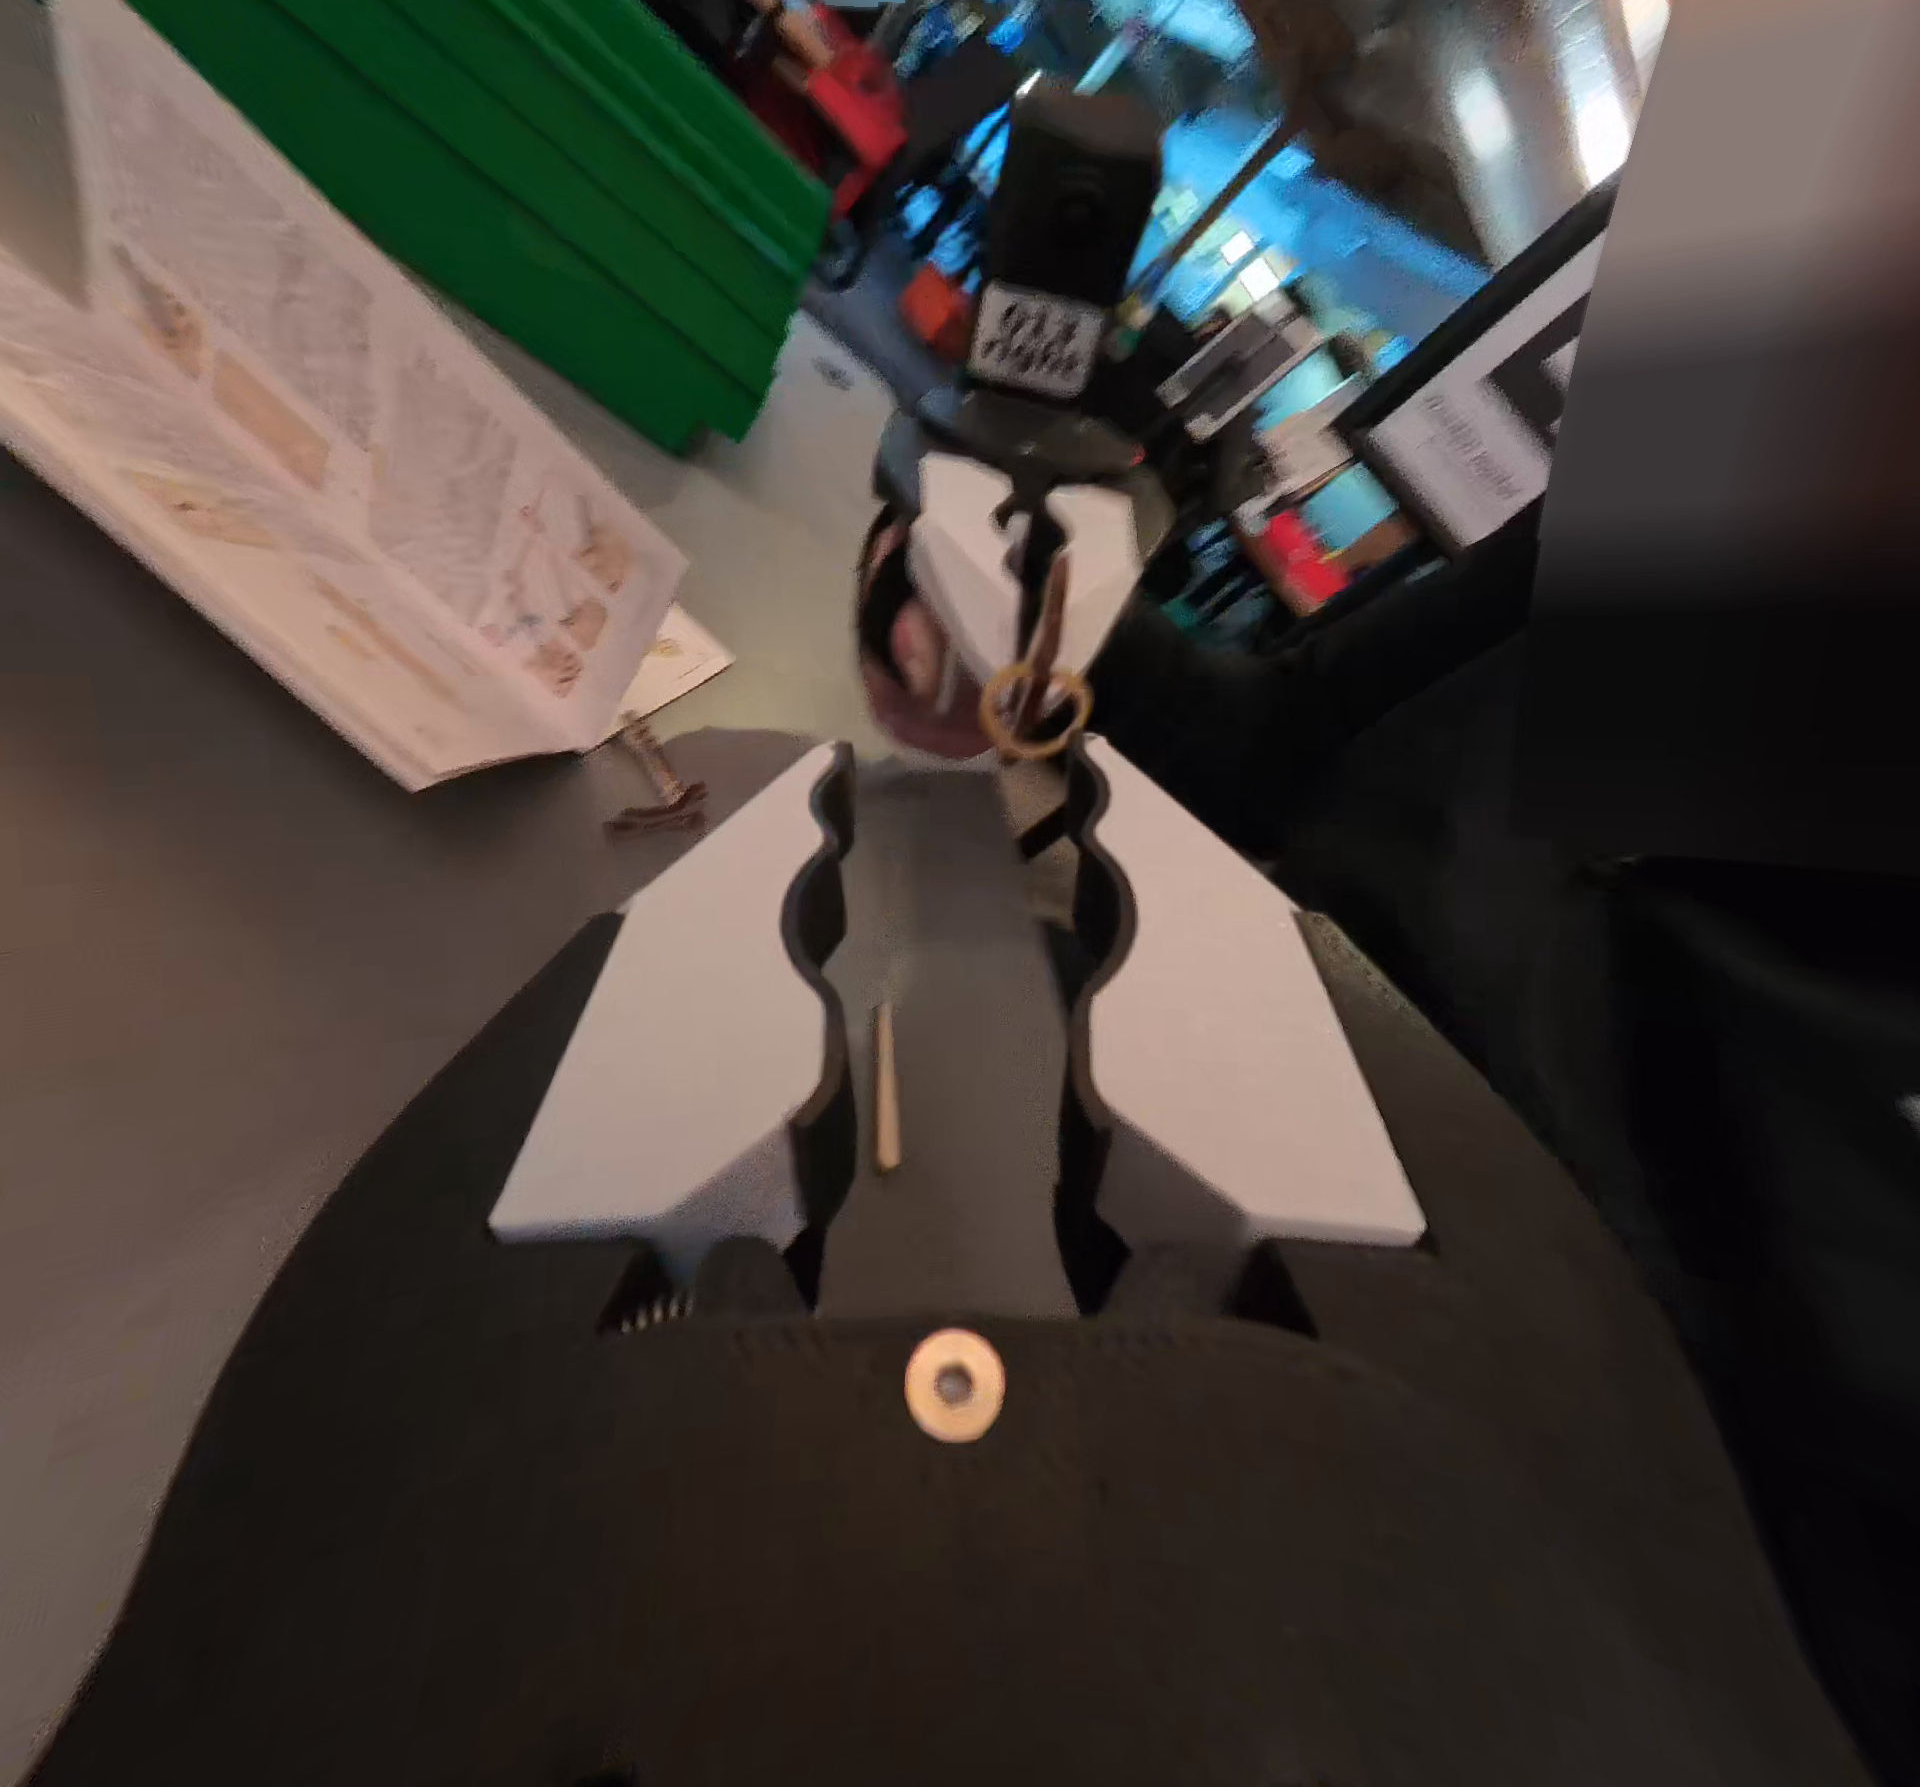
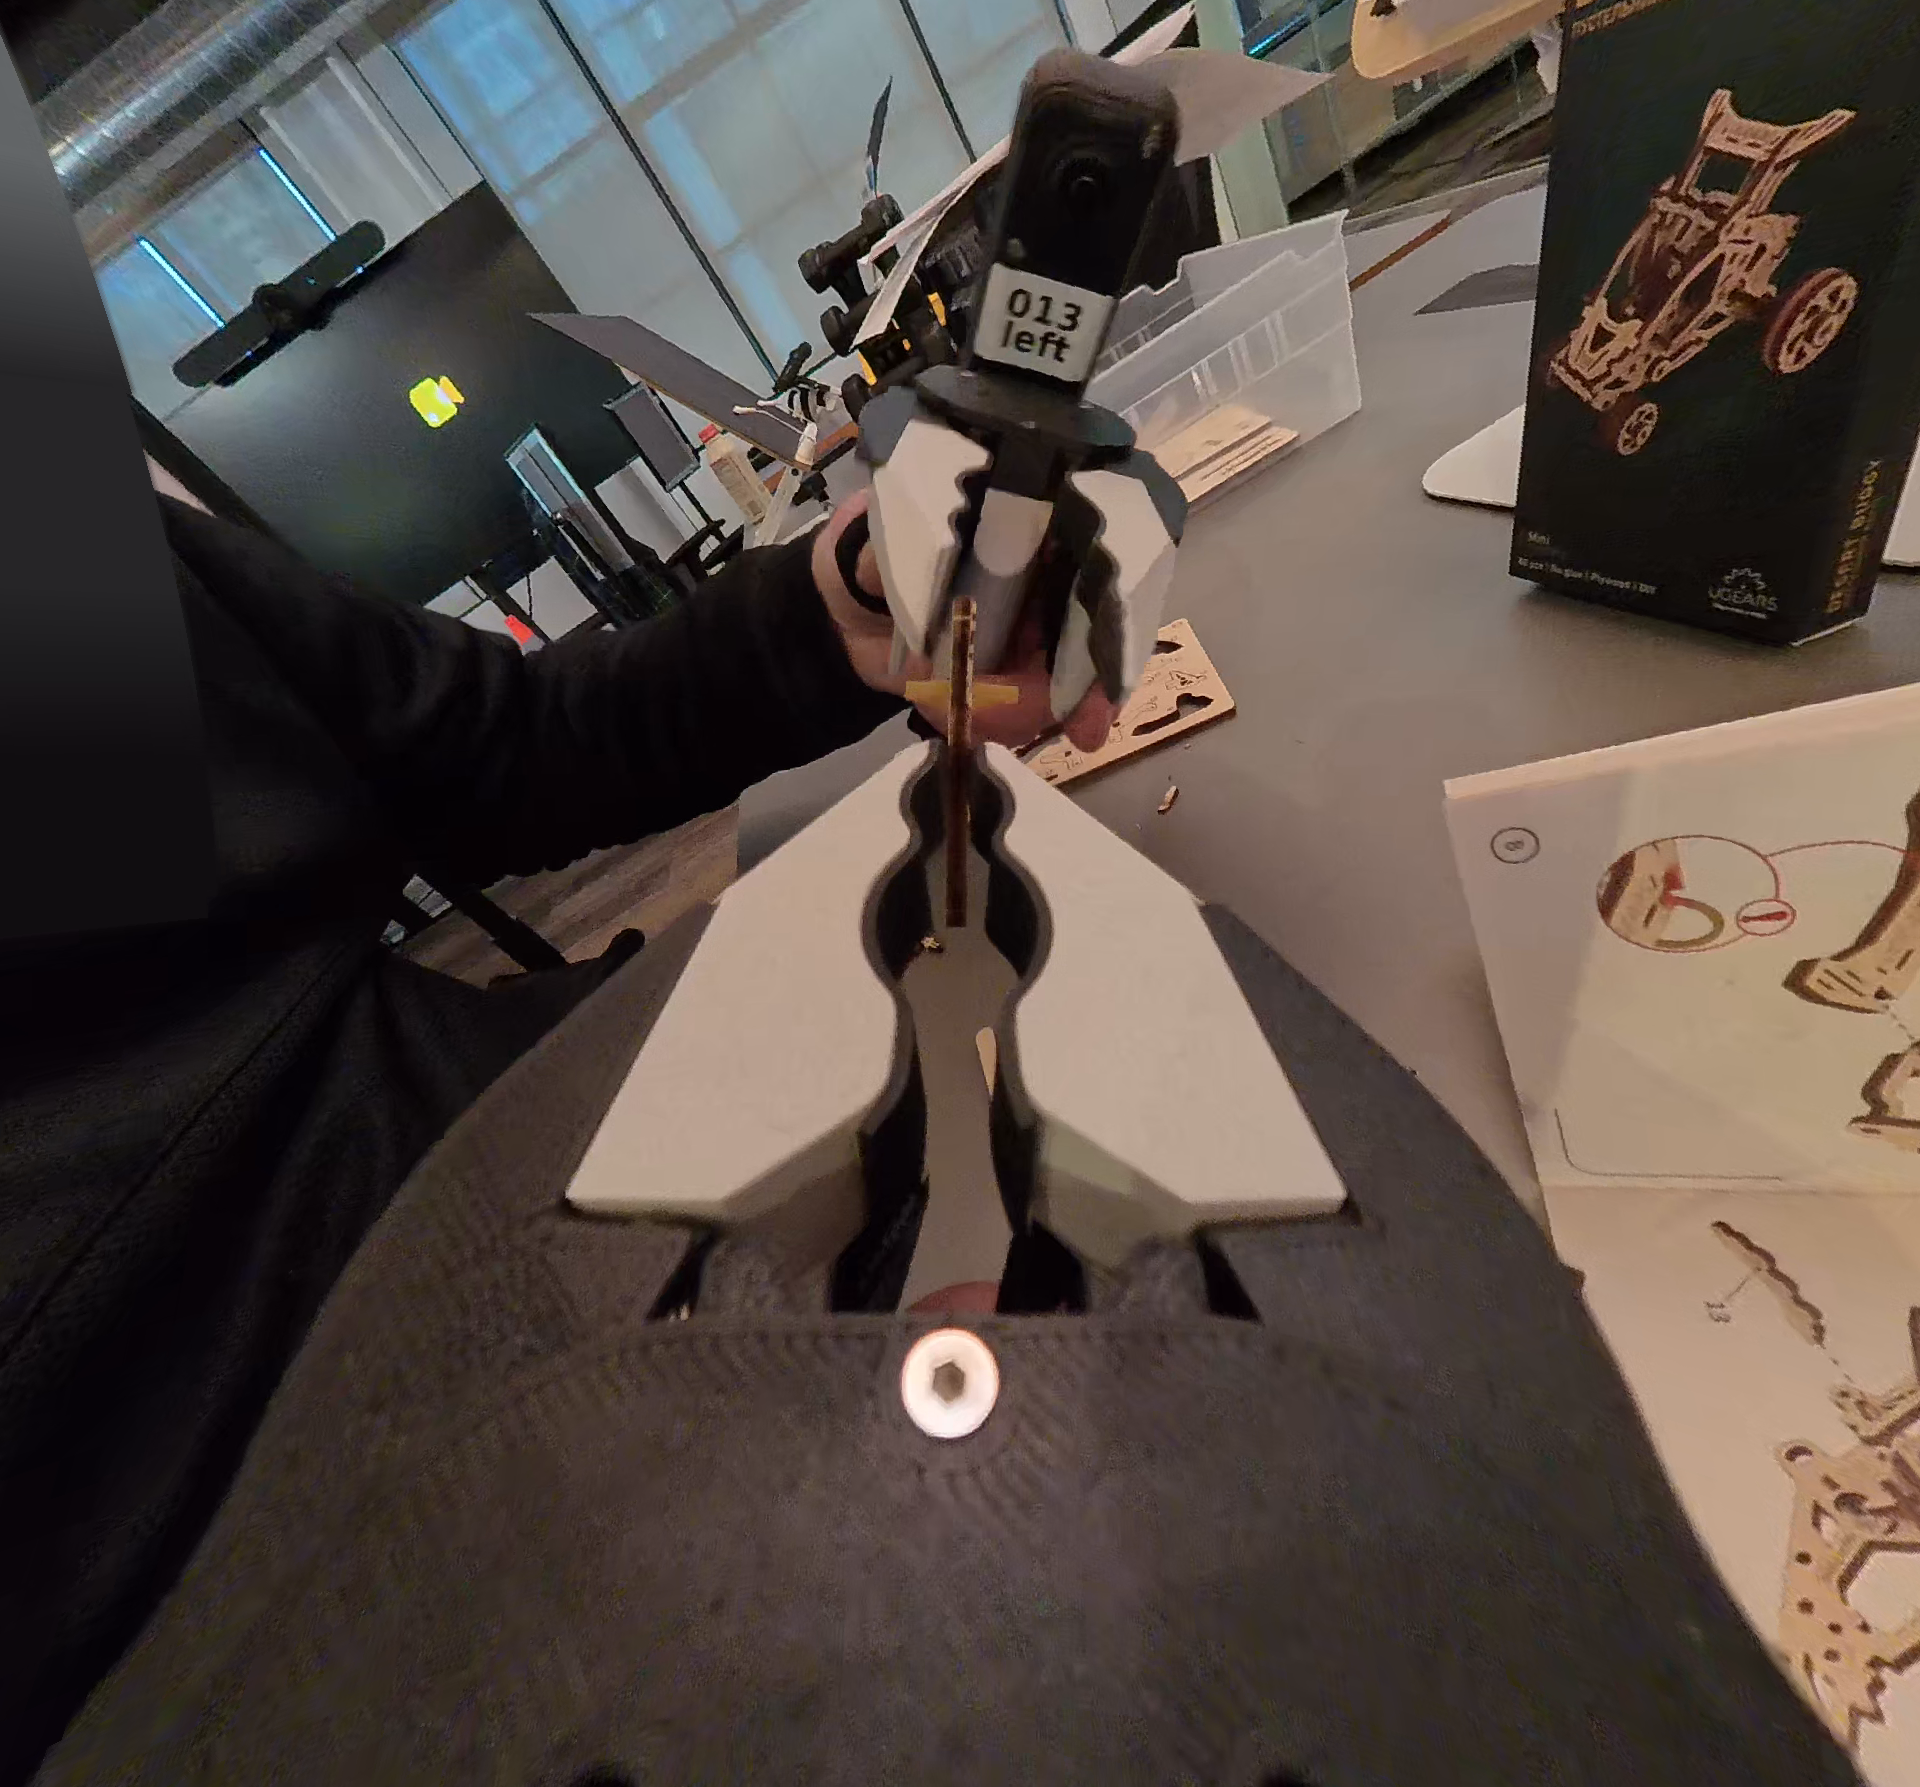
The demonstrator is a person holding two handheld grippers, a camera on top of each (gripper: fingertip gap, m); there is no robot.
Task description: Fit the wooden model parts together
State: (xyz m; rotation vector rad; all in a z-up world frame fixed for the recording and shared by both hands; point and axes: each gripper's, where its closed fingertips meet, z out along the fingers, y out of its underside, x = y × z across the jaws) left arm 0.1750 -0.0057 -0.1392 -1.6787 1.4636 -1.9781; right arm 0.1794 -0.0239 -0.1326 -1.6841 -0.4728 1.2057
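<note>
In the right wrist view my right gripper [image 2: 961, 755] is shut on a thin dark wooden strip [image 2: 961, 833] that sticks out past its fingertips. A light wooden ring [image 2: 992, 695] sits around the strip just beyond the tips. My left gripper [image 2: 997, 662] faces it with its fingers spread on either side of the strip's far end, not touching it. In the left wrist view my left gripper [image 1: 964, 761] is open and empty. The right gripper [image 1: 1023, 657] is just beyond it with the strip [image 1: 1051, 615] and ring [image 1: 987, 703]. A small wooden stick [image 1: 885, 1088] shows between my left fingers.
An open instruction booklet [image 1: 312, 407] and green crates [image 1: 468, 127] lie to the left, with small dark wooden parts [image 1: 655, 802] beside the booklet. A punched plywood sheet [image 2: 1164, 709], the kit's dark box [image 2: 1714, 283], a clear bin [image 2: 1247, 335] and the booklet [image 2: 1714, 1010] are on the grey table. Left and right tips are no more than a few centimetres apart.
</note>
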